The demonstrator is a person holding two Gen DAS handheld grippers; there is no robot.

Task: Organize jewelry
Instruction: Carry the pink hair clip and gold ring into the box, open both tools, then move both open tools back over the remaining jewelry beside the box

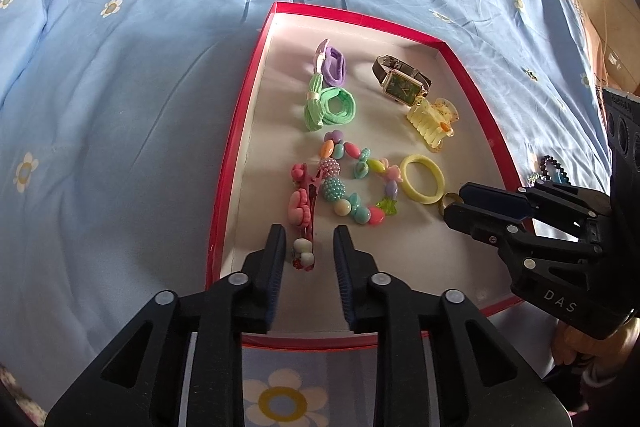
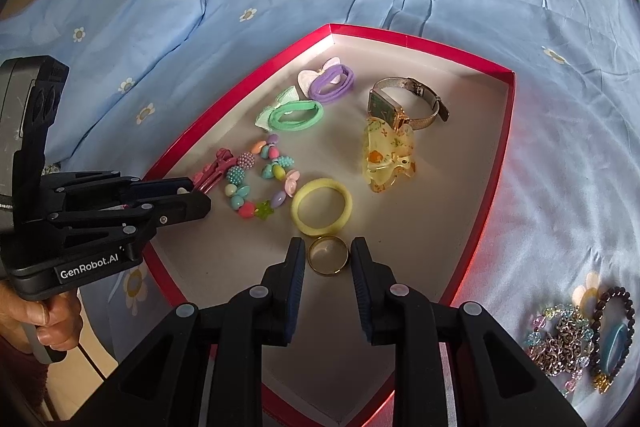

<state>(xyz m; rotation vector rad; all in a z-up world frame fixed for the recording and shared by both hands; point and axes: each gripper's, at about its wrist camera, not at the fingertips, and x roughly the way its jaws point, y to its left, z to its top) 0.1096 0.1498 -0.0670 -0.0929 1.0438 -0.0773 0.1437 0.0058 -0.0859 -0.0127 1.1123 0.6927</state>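
Right gripper (image 2: 326, 259): narrow, straddling ring (image 2: 328, 254); may roll. Left gripper (image 1: 310, 247): narrow, clip (image 1: 303, 217) loose; may snag.

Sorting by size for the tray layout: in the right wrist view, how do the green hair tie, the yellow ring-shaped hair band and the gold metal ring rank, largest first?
1. Green hair tie and yellow ring-shaped hair band: look alike in extent; the band lies nearer the camera, so unranked.
2. Gold metal ring: clearly smallest, though nearest.

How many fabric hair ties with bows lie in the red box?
2: the purple hair tie near the far wall, and the green hair tie just in front of it. None appear hidden.
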